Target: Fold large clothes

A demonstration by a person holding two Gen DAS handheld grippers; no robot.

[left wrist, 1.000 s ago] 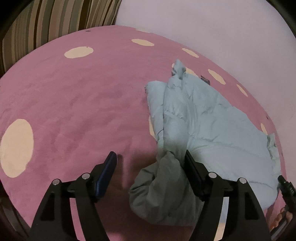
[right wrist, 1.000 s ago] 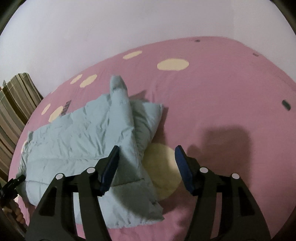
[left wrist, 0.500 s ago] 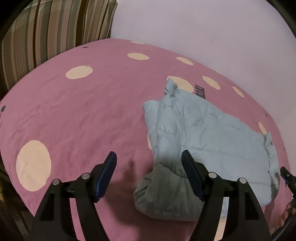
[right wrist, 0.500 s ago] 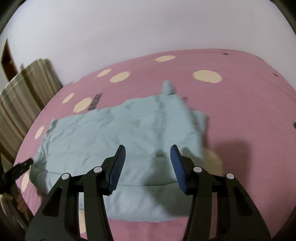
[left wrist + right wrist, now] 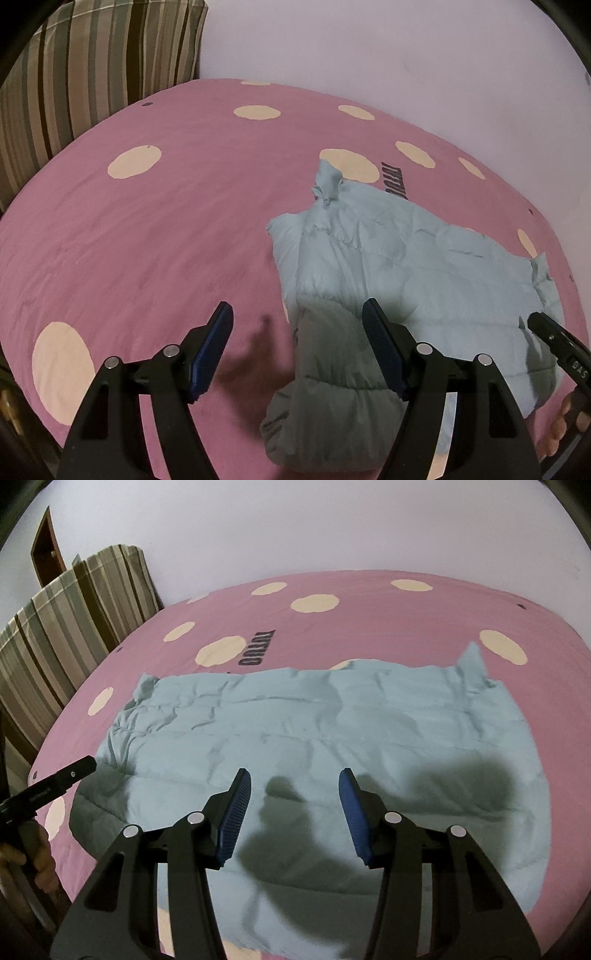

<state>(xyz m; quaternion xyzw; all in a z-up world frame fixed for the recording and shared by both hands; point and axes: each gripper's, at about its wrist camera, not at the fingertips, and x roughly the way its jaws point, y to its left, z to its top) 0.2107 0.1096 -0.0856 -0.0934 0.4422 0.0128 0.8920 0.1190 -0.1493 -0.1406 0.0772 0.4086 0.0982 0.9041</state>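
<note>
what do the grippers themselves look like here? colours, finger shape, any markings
Both match: the left gripper and right gripper have matte black angular linkage arms with silver pivot pins, ending in flat blue ribbed pads. Seen from the left wrist view, the right unit's black body bears white lettering, partly readable as "DAS". Bare skin of the person's hand shows beside it; no sleeve or cables visible.

pale blue puffer jacket [image 5: 314, 738], folded, lying flat

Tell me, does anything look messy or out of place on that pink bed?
Mostly tidy. The pale blue puffy jacket lies folded on the spotted pink bedspread, but one narrow end sticks out past the fold, and the near corner is bunched. Both the left gripper and right gripper hang open above it.
</note>
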